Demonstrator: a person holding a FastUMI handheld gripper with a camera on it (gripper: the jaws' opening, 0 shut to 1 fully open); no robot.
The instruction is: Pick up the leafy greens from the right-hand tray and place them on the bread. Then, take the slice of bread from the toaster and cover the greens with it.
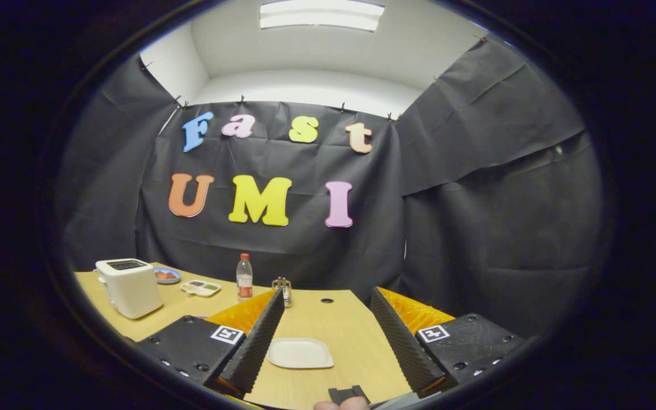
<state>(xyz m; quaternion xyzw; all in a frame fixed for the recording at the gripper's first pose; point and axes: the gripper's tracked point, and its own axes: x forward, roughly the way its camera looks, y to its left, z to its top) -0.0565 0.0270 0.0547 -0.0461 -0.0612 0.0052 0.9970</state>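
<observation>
The gripper [322, 330] hangs over the table [351, 341], fingers [257, 336] spread wide and holding nothing. A white tray [299, 353] lies between them. Beyond the fingertips stand a rack [283, 289] and a bottle [244, 277]. Toward the far left corner sit a toaster [128, 286], a compartment tray [201, 288] and a blue dish [166, 275].

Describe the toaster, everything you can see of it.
The toaster is a small cream-white box with rounded corners, plastic-looking, standing upright on the wooden table, far off beyond the left finger of the gripper, whose fingers stand open and hold nothing. Its top carries a dark slotted opening; whether bread sits inside cannot be told. A small knob or lever sticks out at its left end. Behind it lies a blue dish. Nothing but the table touches it.
</observation>
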